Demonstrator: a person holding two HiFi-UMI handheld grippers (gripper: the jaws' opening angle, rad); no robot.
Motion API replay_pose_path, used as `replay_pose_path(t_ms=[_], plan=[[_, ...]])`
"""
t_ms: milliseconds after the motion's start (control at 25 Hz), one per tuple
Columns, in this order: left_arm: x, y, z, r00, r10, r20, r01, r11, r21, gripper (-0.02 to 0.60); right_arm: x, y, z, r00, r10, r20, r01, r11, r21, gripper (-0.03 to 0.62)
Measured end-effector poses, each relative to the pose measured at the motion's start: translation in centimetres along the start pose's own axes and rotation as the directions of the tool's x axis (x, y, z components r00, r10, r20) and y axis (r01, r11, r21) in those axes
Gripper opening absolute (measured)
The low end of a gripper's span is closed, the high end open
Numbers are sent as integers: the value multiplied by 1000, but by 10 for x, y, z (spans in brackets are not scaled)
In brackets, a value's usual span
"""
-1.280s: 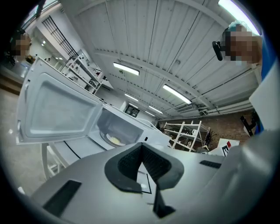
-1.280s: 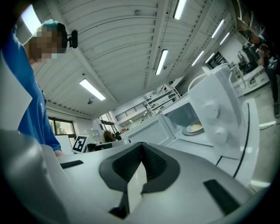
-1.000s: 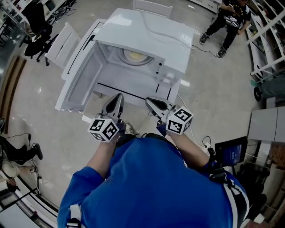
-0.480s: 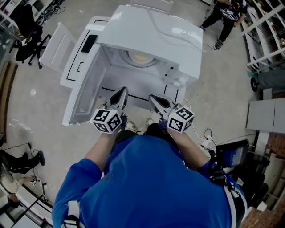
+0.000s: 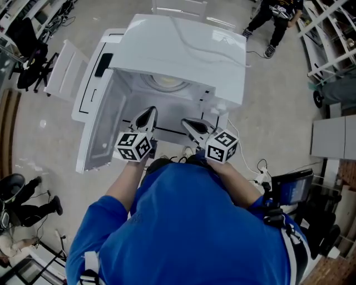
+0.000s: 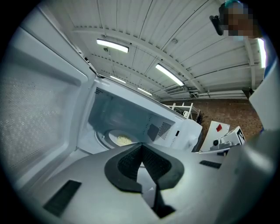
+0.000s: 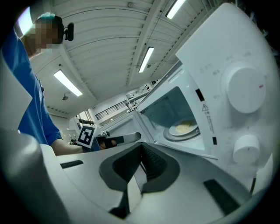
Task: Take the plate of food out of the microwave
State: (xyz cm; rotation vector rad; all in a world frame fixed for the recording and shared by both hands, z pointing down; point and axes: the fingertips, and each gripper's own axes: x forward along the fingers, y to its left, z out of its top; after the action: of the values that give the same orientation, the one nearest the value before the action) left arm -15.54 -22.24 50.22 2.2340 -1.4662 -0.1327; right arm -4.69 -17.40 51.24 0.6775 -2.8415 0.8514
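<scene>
The white microwave point(image 5: 183, 44) stands with its door point(image 5: 94, 117) swung open to the left. Inside, on the turntable, lies a plate of pale yellow food point(image 5: 167, 83), also seen as the plate point(image 6: 120, 140) in the left gripper view and the plate point(image 7: 183, 128) in the right gripper view. My left gripper point(image 5: 147, 113) and right gripper point(image 5: 186, 123) hover side by side at the front edge of the opening, both short of the plate. The left gripper point(image 6: 141, 151) is shut and empty. The right gripper point(image 7: 141, 158) is shut too, with nothing between its pads.
Two round knobs point(image 7: 243, 94) sit on the panel right of the opening. A seated person point(image 5: 278, 16) is at the far right, a black chair point(image 5: 28, 50) at the far left, a screen point(image 5: 289, 189) and cables on the floor to my right.
Both grippers have moved forward together toward the microwave's opening and now reach over its front edge. Their jaws stay shut.
</scene>
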Motion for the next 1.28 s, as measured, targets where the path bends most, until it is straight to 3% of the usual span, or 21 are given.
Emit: replay_pose_path(t_ms=[160, 280, 400, 480, 640, 760, 840, 920, 1000, 1080, 1280], plan=[[22, 9, -1, 1000, 10, -27, -9, 999, 42, 9, 3, -5, 0, 1000, -3, -4, 3, 1000, -1, -9], [40, 12, -6, 996, 12, -87, 3, 986, 167, 9, 5, -9, -1, 1000, -8, -9, 8, 1000, -2, -9], [57, 16, -11, 988, 30, -154, 21, 948, 319, 9, 6, -12, 1, 1000, -13, -11, 13, 1000, -3, -8], [69, 20, -14, 982, 44, -183, 37, 908, 418, 9, 6, -14, 3, 1000, -18, -9, 18, 1000, -4, -8], [89, 26, -25, 970, 53, -237, 107, 783, 613, 11, 5, -19, 4, 999, -32, -7, 32, 999, -2, -8], [97, 29, -30, 959, 73, -274, 152, 683, 715, 11, 3, -21, 4, 999, -39, -6, 39, 999, 3, -8], [102, 31, -32, 953, 89, -288, 178, 607, 775, 12, 3, -22, 3, 999, -42, -6, 42, 999, 6, -8], [107, 32, -36, 945, 102, -312, 218, 514, 830, 60, 3, -24, 3, 999, -46, -5, 46, 999, 9, -9], [113, 32, -42, 933, 111, -342, 267, 424, 865, 89, 3, -26, 4, 999, -50, -2, 50, 999, 12, -8], [116, 32, -49, 922, 121, -367, 306, 352, 885, 104, 2, -27, 5, 999, -55, 1, 55, 998, 15, -8], [124, 29, -54, 912, 145, -383, 349, 214, 912, 107, 0, -30, 8, 998, -66, 11, 66, 998, 17, -9]])
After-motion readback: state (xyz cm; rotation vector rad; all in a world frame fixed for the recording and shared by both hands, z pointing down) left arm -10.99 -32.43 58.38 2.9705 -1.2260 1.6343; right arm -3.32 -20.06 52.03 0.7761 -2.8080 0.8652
